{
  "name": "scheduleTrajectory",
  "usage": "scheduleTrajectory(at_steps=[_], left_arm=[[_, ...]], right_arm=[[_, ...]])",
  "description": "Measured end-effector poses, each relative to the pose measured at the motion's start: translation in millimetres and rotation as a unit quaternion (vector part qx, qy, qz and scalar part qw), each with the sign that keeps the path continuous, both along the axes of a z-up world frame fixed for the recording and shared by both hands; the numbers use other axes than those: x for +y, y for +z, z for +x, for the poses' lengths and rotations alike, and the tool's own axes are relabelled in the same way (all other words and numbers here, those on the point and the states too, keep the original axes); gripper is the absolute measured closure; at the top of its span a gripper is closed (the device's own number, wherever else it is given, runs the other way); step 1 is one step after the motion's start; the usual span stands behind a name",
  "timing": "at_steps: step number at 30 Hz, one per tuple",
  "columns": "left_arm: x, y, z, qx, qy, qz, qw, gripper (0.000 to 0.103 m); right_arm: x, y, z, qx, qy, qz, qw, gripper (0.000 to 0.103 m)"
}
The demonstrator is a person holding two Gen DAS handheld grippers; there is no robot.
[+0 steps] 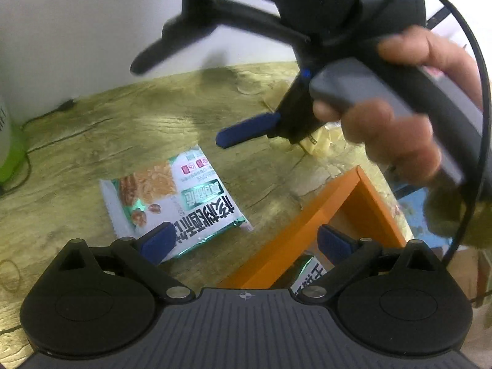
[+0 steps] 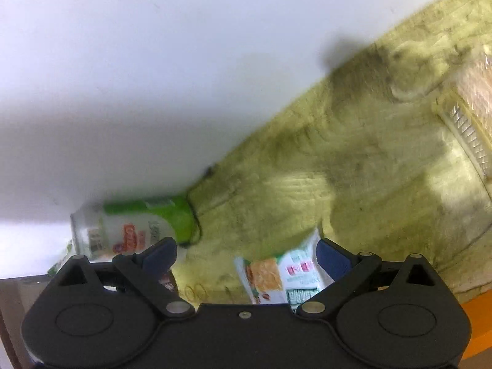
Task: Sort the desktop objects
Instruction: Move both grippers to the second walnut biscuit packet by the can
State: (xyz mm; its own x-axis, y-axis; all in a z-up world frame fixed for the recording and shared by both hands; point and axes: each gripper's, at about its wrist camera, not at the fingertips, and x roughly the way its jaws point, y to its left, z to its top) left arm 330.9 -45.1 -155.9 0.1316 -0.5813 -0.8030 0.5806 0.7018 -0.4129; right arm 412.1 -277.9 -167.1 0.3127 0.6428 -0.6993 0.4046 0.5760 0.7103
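Snack packet (image 1: 172, 203) lies flat on the wooden table (image 1: 77, 153), just left of the orange bin (image 1: 307, 224), print facing up. A second like packet (image 1: 310, 273) sits inside the bin, mostly hidden. Green-and-white can (image 2: 135, 224) stands at the wall, well apart from the packet. Left gripper (image 1: 246, 243) hangs over packet and bin edge, jaws spread wide, holding nothing. Right gripper (image 1: 187, 101), held in a hand (image 1: 399, 129), is raised above the table, jaws likewise apart and empty.
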Motion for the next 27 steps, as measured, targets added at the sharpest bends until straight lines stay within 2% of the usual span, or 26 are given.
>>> scheduleTrajectory(at_steps=[3, 8, 13, 21, 24, 27], left_arm=[[9, 1, 6, -0.007, 0.028, -0.001, 0.9996, 0.004], [16, -1, 22, -0.026, 0.072, -0.005, 0.997, 0.004], [10, -11, 32, -0.012, 0.073, 0.007, 0.9972, 0.004], [-3, -19, 23, 0.006, 0.037, 0.006, 0.9993, 0.004], [-4, -19, 22, 0.02, 0.034, -0.01, 0.9992, 0.004], [2, -17, 22, 0.014, 0.045, -0.014, 0.9988, 0.004]], right_arm=[[-1, -6, -4, 0.032, 0.002, 0.033, 0.999, 0.005], [-1, -19, -13, 0.075, 0.014, 0.004, 0.997, 0.005], [0, -31, -15, 0.1, 0.015, 0.006, 0.995, 0.005], [22, -39, 9, 0.095, 0.034, 0.022, 0.995, 0.004], [33, -37, 22, 0.071, 0.044, 0.027, 0.996, 0.004], [40, -32, 30, 0.039, 0.045, 0.047, 0.997, 0.004]])
